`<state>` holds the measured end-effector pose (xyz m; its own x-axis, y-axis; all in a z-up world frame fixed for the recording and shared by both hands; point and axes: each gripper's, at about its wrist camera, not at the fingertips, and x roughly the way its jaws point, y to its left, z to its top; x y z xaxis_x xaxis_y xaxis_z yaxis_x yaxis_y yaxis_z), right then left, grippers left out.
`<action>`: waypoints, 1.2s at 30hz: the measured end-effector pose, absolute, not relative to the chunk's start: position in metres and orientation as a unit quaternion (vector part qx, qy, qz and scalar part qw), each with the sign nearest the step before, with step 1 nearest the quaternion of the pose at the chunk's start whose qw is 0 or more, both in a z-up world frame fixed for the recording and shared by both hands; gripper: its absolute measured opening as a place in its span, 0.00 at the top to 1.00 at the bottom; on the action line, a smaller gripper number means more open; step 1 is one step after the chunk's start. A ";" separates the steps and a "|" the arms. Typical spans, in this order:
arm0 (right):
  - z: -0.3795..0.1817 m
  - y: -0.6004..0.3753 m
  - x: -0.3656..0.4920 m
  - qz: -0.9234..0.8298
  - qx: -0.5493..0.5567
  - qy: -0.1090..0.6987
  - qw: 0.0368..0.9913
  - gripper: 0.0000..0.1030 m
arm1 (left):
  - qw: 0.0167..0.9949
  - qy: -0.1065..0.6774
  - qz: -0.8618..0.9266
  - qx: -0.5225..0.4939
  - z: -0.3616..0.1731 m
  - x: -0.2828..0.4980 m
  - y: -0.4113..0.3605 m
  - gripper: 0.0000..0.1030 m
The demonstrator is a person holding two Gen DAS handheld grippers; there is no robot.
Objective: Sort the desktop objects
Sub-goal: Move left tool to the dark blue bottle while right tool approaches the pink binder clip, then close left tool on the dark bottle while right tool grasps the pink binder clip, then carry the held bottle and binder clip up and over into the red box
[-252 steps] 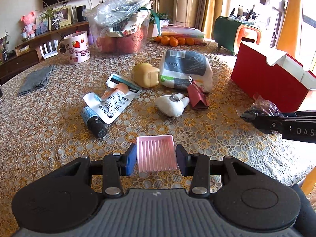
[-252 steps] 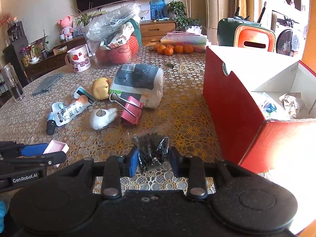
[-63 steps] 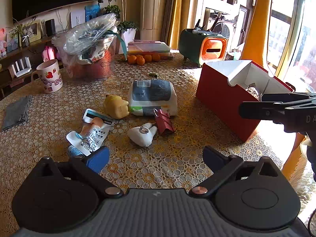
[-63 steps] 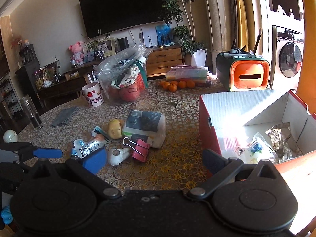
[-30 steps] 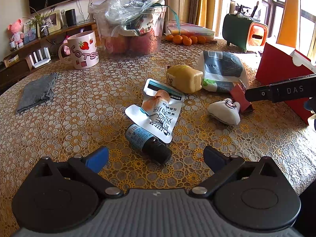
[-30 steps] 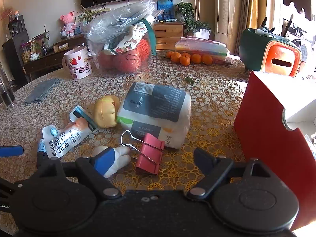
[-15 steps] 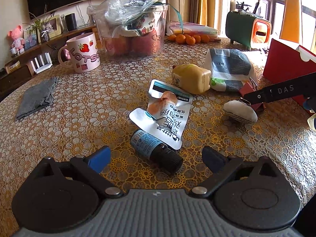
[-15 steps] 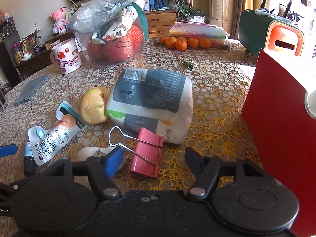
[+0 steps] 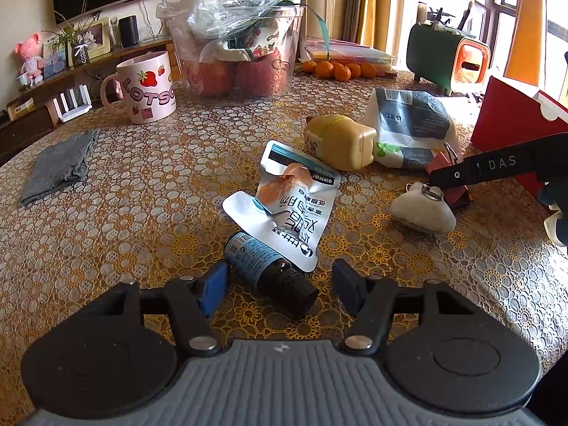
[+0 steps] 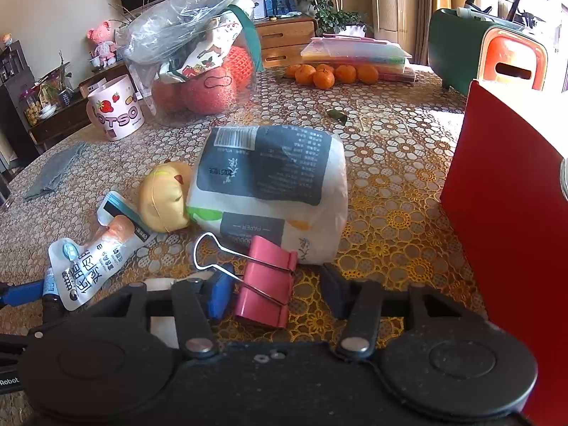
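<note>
My left gripper [image 9: 280, 289] is open around a small dark bottle with a blue label [image 9: 269, 269] that lies on the table under a white pouch [image 9: 289, 206]. My right gripper [image 10: 277, 293] is open around a pink binder clip [image 10: 264, 291] in front of a white tissue pack [image 10: 273, 184]. A yellow squishy toy [image 9: 339, 145] and a white plush keychain [image 9: 422, 211] lie nearby. The right gripper's finger [image 9: 497, 168] reaches over the keychain in the left wrist view. The red box [image 10: 511, 213] stands at the right.
At the back stand a pink mug [image 9: 142, 87], a clear tub of fruit and bags [image 9: 238, 42], tangerines [image 10: 326, 72] and a green and orange case [image 9: 447, 56]. A grey cloth [image 9: 58, 165] lies at the left. The table [image 9: 142, 195] has a lace cover.
Both grippers have dropped lower and narrowed. The left now brackets the dark bottle; the right now brackets the pink binder clip.
</note>
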<state>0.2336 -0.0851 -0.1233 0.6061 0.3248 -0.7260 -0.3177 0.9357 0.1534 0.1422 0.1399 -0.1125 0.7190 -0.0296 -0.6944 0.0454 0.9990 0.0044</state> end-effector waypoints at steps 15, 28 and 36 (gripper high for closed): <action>-0.121 -0.091 0.227 0.198 0.017 0.411 0.890 0.70 | 0.923 0.384 0.005 -0.002 -0.108 0.132 0.138 0.75; -0.112 -0.118 0.190 0.204 0.010 0.406 0.891 0.70 | 0.919 0.391 0.009 -0.045 -0.104 0.103 0.131 0.79; -0.101 -0.130 0.166 0.221 0.025 0.403 0.888 0.70 | 0.919 0.387 -0.003 -0.076 -0.091 0.082 0.117 0.79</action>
<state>0.1656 -0.1302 -0.1008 0.5780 0.4122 -0.7042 -0.3725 0.9012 0.2218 0.0821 0.1175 -0.0911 0.7007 -0.0645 -0.7105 -0.0527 0.9885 -0.1417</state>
